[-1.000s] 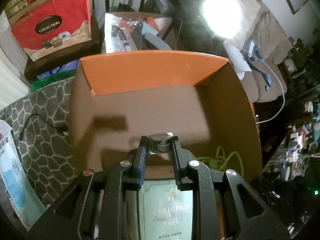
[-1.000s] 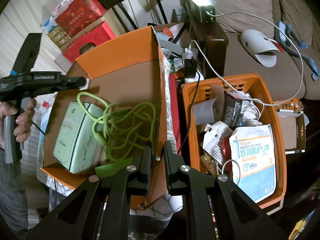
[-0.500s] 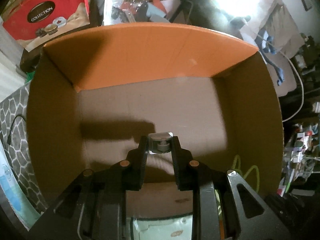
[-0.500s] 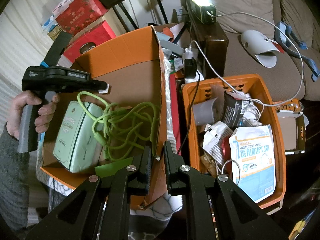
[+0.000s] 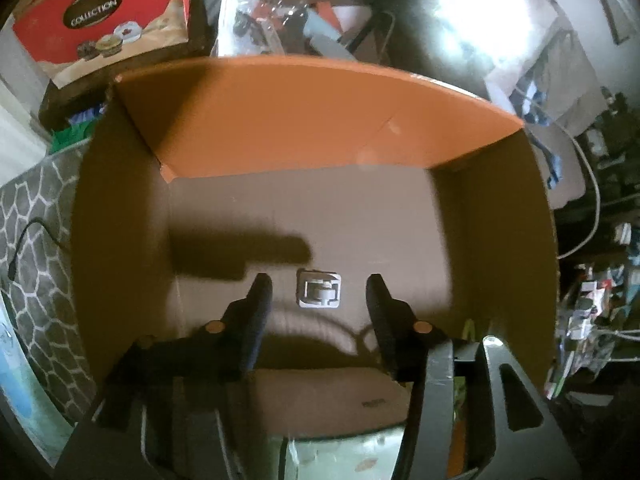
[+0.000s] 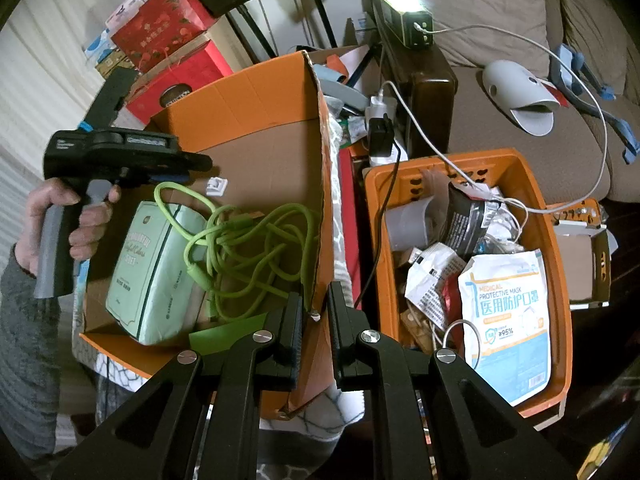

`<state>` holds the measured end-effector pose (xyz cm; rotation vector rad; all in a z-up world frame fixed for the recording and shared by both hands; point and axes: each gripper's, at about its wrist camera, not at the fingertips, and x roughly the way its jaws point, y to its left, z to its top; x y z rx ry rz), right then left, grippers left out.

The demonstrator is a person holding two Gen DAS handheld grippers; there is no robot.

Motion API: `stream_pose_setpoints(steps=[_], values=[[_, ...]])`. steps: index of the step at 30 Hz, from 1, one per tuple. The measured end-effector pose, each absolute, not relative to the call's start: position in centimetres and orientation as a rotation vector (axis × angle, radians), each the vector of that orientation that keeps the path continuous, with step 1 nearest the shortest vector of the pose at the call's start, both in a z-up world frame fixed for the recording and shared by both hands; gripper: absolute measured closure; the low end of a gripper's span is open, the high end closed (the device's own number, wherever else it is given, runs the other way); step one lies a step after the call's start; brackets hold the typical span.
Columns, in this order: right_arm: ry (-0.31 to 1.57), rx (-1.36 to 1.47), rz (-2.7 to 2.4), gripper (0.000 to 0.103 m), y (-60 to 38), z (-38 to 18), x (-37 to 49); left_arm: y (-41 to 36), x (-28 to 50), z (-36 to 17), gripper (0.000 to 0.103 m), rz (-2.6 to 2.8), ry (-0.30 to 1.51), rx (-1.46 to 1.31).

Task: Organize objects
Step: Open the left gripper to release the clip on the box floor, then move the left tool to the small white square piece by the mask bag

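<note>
My left gripper (image 5: 318,280) points down into an orange cardboard box (image 5: 320,120). Its jaws are opening, and a small white plastic clip (image 5: 319,294) lies loose on the box floor between the fingers, touched by neither pad. In the right wrist view a hand holds that left gripper (image 6: 192,162) over the box's far left, with the clip (image 6: 216,187) just beyond its tip. My right gripper (image 6: 316,300) is shut on the near corner of the box's right wall (image 6: 316,200). A tangled green cable (image 6: 248,248) and a mint tissue pack (image 6: 148,264) lie in the box.
An orange plastic basket (image 6: 552,240) to the right of the box holds a mask packet (image 6: 504,320), wrappers and several small things. Red gift boxes (image 6: 176,68) stand behind the box. A brown sofa (image 6: 500,128) with white cables lies at the right. A grey patterned cloth (image 5: 36,240) lies under the box.
The left gripper sank deeper into the box and its jaws spread apart. The white clip it held now lies free on the box floor. The right gripper has not moved.
</note>
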<state>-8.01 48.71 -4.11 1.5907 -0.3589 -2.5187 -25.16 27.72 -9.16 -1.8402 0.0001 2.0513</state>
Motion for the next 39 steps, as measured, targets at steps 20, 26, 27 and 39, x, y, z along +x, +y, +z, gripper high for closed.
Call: stream_pose_setpoints(steps=[20,26,27,39], values=[[-0.368,1.591,-2.517,0.092,48.6,-4.1,-8.1,26.8,-21.5,-1.6,0.008,2.158,-0.031,-1.625],[-0.37,1.59,-2.517,0.092,48.5,-4.1,-8.1,25.8,-20.1,-0.5,0.006,2.192,0.024,-1.595],[-0.369,1.591,-2.516,0.092,48.6,-4.1,-8.1,25.6,-19.9,-0.4,0.006,2.187,0.028,-1.596],[-0.37,1.59,-2.515,0.092,48.6,-4.1,-8.1,22.9,-17.6,0.9,0.002,2.291,0.109,-1.531]])
